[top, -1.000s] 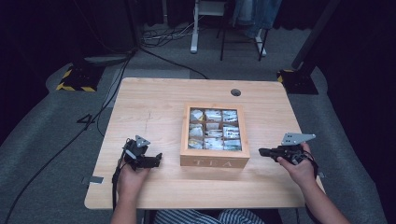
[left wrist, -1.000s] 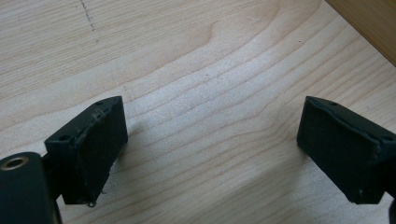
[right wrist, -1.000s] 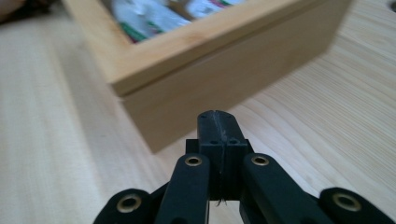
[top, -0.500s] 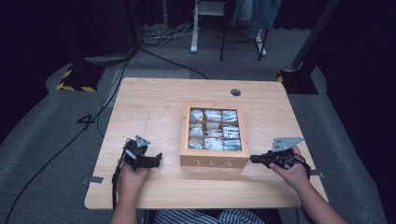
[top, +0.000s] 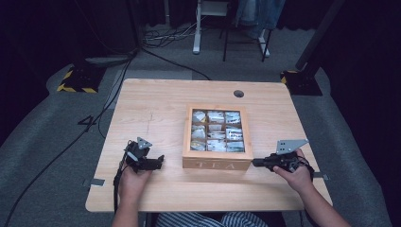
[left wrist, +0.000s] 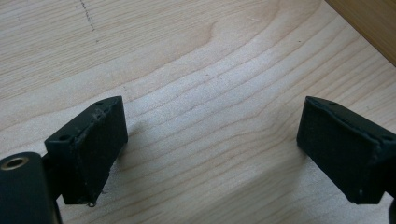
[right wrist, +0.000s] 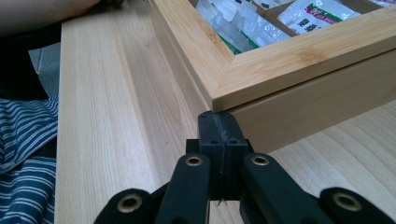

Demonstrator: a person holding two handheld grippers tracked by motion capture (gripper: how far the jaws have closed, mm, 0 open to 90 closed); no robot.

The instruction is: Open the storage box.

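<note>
A wooden tea box [top: 217, 137] marked TEA, with a windowed lid over several compartments of tea bags, sits mid-table. My right gripper [top: 256, 162] lies low at the box's front right corner. In the right gripper view its jaws are shut with nothing between them, and the tips [right wrist: 222, 132] touch the corner just under the lid's edge [right wrist: 299, 60]. My left gripper [top: 160, 161] rests on the table a short way left of the box. Its pads [left wrist: 91, 144] stand wide apart over bare wood, open and empty.
The light wooden table [top: 156, 106] has a round cable hole [top: 239, 93] at the back right. A person's striped clothing [right wrist: 23, 158] shows past the front edge. Cables, a chair and stands are on the floor beyond the table.
My right gripper has moved left and down, from off to the box's right side to its front right corner. The left gripper has stayed in place.
</note>
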